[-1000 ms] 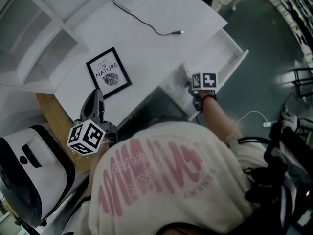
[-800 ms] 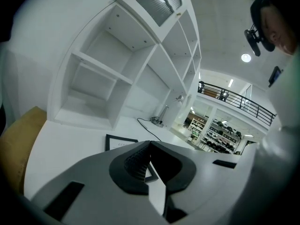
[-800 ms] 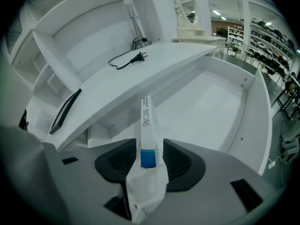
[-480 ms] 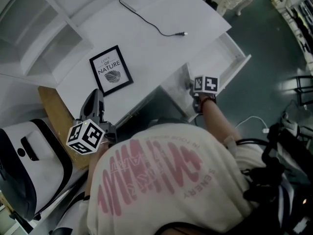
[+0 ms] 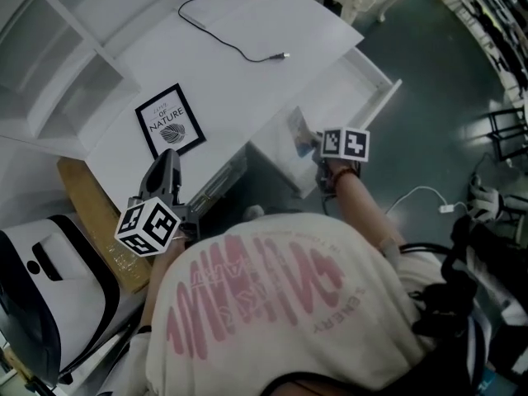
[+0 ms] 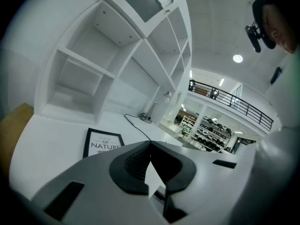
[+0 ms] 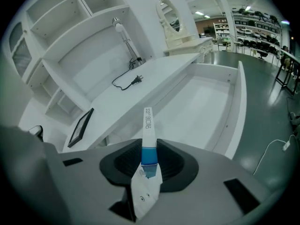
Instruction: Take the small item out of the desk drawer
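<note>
reaching out from the right shoulder, the person's right forearm stretches forward over the open drawer, wrist straight, with a dark band round it just behind the marker cube. the right gripper points along the drawer towards the desk, and its jaws are closing on the small packet, which stands edge-on between the two dark pads. the packet is thin and flat, blue in the middle, white at both ends. its long white end sticks out past the fingertips and its crumpled white end hangs back between the jaws. seen from the head view, the packet sits over the left end of the drawer, close beside the desk's front edge. whether it touches the drawer floor cannot be told.

the drawer is pulled well out from under the right part of the desk's front edge, and its white front panel is the far side from the desk.

the left arm is bent and tucked close to the body. the left gripper is held by the desk's front left corner, tilted upward, its jaws closed tip to tip with nothing in them. it aims across the desk, past the framed print lying near the front left edge, towards the white shelves at the back. a black cable trails across the desk's far right part.
</note>
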The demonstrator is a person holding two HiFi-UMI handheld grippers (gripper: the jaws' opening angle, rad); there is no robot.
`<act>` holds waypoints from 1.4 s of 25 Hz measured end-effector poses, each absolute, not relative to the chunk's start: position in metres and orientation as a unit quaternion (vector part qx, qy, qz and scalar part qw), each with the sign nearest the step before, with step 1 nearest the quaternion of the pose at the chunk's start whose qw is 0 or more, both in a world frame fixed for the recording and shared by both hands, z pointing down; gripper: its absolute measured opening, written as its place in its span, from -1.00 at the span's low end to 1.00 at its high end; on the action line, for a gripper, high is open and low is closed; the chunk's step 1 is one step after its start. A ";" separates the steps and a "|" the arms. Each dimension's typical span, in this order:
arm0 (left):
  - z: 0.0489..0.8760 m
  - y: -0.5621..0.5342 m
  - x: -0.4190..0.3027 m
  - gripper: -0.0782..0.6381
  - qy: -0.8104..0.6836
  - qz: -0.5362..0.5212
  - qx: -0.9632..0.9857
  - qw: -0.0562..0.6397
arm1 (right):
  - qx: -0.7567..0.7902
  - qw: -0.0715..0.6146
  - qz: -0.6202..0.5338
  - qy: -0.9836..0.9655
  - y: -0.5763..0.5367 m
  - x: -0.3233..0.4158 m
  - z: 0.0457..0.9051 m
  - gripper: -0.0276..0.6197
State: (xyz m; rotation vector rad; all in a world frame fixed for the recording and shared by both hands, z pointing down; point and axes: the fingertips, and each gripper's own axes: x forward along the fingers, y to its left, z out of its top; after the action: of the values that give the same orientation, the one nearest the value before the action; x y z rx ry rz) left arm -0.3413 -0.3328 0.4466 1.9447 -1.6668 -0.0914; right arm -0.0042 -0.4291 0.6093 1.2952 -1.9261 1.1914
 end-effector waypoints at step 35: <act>0.401 -0.226 -0.148 -0.70 -0.572 -0.040 0.785 0.235 | 0.472 0.018 0.271 -0.839 -0.305 0.111 0.368 -0.59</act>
State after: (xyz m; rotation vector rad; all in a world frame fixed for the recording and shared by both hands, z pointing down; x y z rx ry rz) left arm -0.1477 -0.2260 0.4009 2.1547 -1.5696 -0.1097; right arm 0.1106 -0.3048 0.3675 1.4677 -2.6054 0.8416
